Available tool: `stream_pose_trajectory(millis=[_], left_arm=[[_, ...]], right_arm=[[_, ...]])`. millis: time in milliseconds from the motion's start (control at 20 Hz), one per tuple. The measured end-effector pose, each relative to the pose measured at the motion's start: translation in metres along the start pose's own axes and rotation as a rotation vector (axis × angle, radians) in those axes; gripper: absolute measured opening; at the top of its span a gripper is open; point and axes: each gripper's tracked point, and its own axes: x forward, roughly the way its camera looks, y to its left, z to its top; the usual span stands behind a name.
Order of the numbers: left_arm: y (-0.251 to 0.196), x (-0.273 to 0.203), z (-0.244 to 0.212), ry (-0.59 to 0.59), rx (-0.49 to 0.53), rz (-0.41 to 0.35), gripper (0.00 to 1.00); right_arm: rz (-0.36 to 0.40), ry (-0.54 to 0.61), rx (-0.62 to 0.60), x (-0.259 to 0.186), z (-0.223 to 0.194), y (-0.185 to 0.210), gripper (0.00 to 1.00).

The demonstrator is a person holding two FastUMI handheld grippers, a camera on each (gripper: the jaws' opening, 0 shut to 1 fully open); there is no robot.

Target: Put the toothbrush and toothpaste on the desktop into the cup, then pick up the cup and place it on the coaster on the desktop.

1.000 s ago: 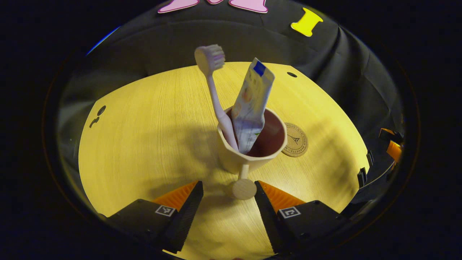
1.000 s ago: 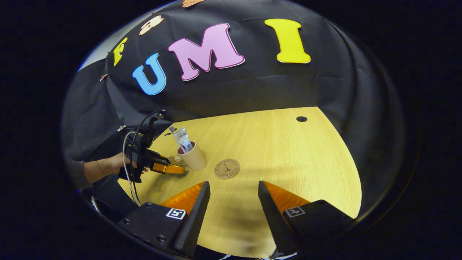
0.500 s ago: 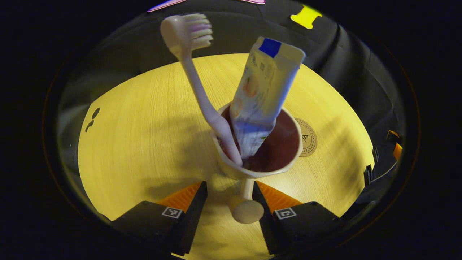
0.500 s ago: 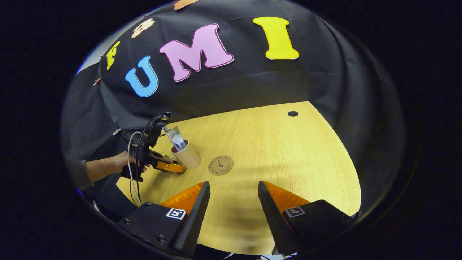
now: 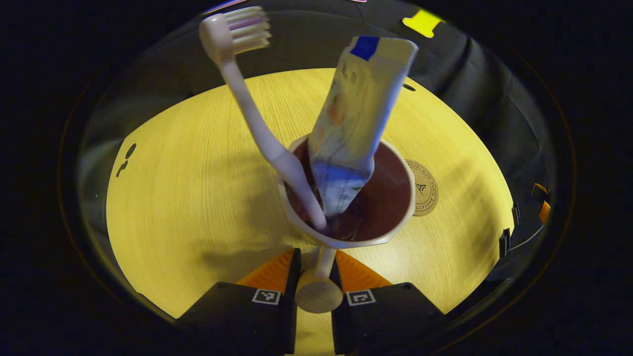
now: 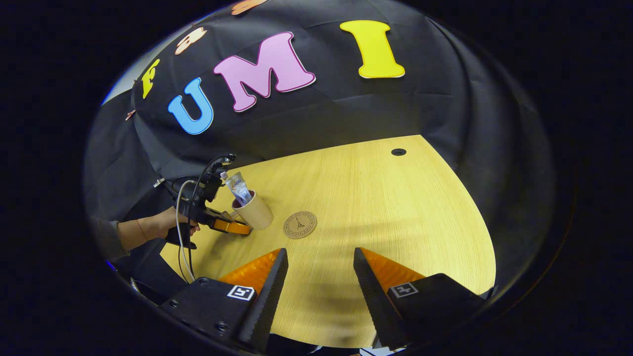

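Left gripper point(image 5: 316, 267) clamps the cup's knobbed handle point(image 5: 319, 291); toothbrush point(image 5: 257, 123) and toothpaste point(image 5: 353, 118) stand inside the cup point(image 5: 346, 237). Right gripper point(image 6: 316, 269) hovers open; coaster point(image 6: 299, 225) lies just right of the cup.

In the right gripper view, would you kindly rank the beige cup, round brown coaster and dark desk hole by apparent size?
1. Beige cup and round brown coaster: look alike, so unranked.
2. Dark desk hole, smallest, though farther from the camera.
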Motion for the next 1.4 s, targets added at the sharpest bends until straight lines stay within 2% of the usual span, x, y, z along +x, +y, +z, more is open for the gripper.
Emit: stream_pose_trajectory(millis=[150,200,250,300,350,400,450,500,700,750,900,1050,1400], left_arm=[[0.002,0.0,0.0,-0.002,0.004,0.012,0.31],[0.002,0.0,0.001,-0.003,0.001,0.015,0.3],[0.003,-0.001,0.003,-0.017,0.004,0.024,0.34],[0.003,0.0,0.005,-0.03,0.006,0.033,0.24],[0.002,0.0,0.005,-0.035,0.002,0.04,0.29],[0.001,0.0,0.006,-0.043,0.0,0.043,0.24],[-0.001,0.0,0.007,-0.051,-0.001,0.043,0.28],[-0.003,-0.001,0.008,-0.06,-0.001,0.042,0.28],[-0.013,-0.005,0.019,-0.099,0.02,0.026,0.25],[-0.014,-0.006,0.018,-0.098,0.018,0.026,0.2],[-0.017,-0.006,0.019,-0.108,-0.002,0.021,0.23],[-0.018,-0.009,0.019,-0.124,0.01,0.028,0.19],[-0.033,-0.021,0.031,-0.2,0.06,0.023,0.18]], right_arm=[[0.004,0.003,-0.001,0.0,-0.001,-0.001,0.83],[0.003,0.005,-0.003,0.0,-0.001,-0.002,0.74],[0.004,0.005,-0.002,0.0,-0.002,-0.003,0.83],[0.004,0.005,0.001,-0.001,-0.001,-0.004,0.83],[0.004,0.004,0.003,-0.001,-0.001,-0.005,0.83],[0.003,0.003,0.004,-0.002,-0.001,-0.007,0.83],[0.0,0.003,0.004,-0.003,-0.001,-0.009,0.83],[-0.001,0.003,0.005,-0.005,-0.002,-0.01,0.83],[-0.004,0.002,0.021,-0.005,-0.002,-0.017,0.83],[-0.004,0.002,0.026,-0.006,-0.003,-0.018,0.83],[-0.003,0.001,0.034,-0.006,-0.004,-0.02,0.83],[0.003,0.0,0.026,-0.007,-0.005,-0.02,0.83],[0.001,-0.001,0.039,-0.009,-0.006,-0.026,0.83]])
